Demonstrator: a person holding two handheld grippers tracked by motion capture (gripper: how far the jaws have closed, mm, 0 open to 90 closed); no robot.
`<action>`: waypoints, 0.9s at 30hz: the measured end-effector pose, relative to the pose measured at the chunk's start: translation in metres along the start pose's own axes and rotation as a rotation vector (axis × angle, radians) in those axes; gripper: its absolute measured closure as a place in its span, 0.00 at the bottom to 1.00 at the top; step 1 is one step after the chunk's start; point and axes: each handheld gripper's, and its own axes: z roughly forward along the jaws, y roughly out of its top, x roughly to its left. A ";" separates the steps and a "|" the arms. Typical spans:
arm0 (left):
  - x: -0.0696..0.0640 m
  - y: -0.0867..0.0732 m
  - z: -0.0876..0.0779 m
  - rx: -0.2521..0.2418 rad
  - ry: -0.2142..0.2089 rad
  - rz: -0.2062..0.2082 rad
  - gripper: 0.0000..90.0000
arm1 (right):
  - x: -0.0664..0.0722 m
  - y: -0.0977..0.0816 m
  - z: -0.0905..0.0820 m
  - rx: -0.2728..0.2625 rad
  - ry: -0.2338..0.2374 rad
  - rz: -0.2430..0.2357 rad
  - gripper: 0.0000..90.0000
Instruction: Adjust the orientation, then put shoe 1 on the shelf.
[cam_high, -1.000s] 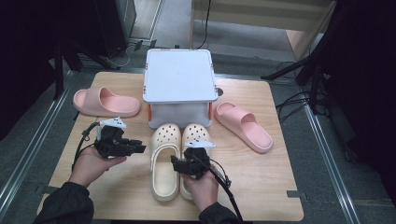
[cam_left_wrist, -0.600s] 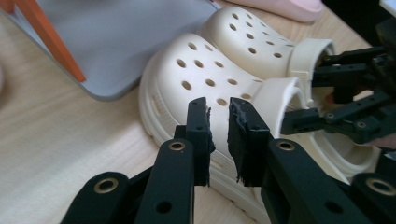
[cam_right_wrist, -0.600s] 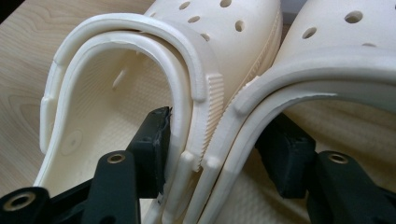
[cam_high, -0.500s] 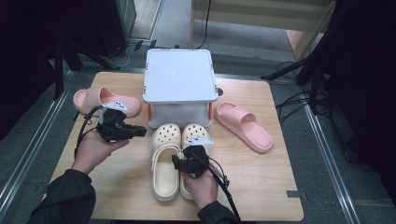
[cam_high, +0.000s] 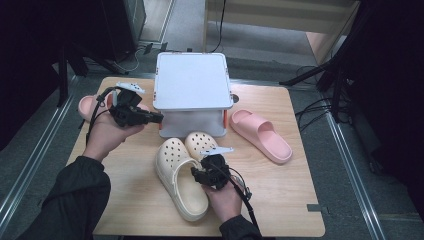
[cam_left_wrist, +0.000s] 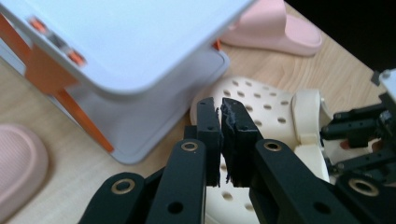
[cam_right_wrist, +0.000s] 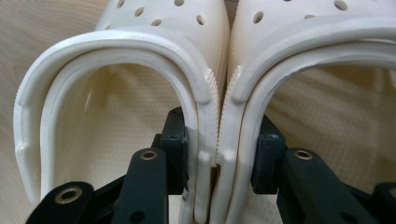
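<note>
Clogs (cam_high: 182, 172) before box (cam_high: 191, 82), between slides (cam_high: 261, 135)

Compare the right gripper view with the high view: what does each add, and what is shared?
Right gripper view: the jaws of the right gripper, one in each of the cream clogs, have just been closing and pinch adjoining walls together. High view: the white box, two pink slides and the left gripper, shut, held beside the box. Shared: the clogs side by side.
</note>
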 end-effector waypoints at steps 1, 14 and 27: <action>0.001 0.004 0.000 -0.001 0.004 -0.004 0.95 | -0.002 0.000 -0.001 0.002 0.008 -0.009 0.73; 0.018 0.040 0.006 0.001 0.043 0.010 0.96 | -0.024 0.007 -0.020 -0.026 0.114 -0.029 0.74; 0.033 0.037 0.014 0.032 0.084 -0.001 0.96 | -0.039 0.045 -0.035 -0.058 0.071 -0.061 0.74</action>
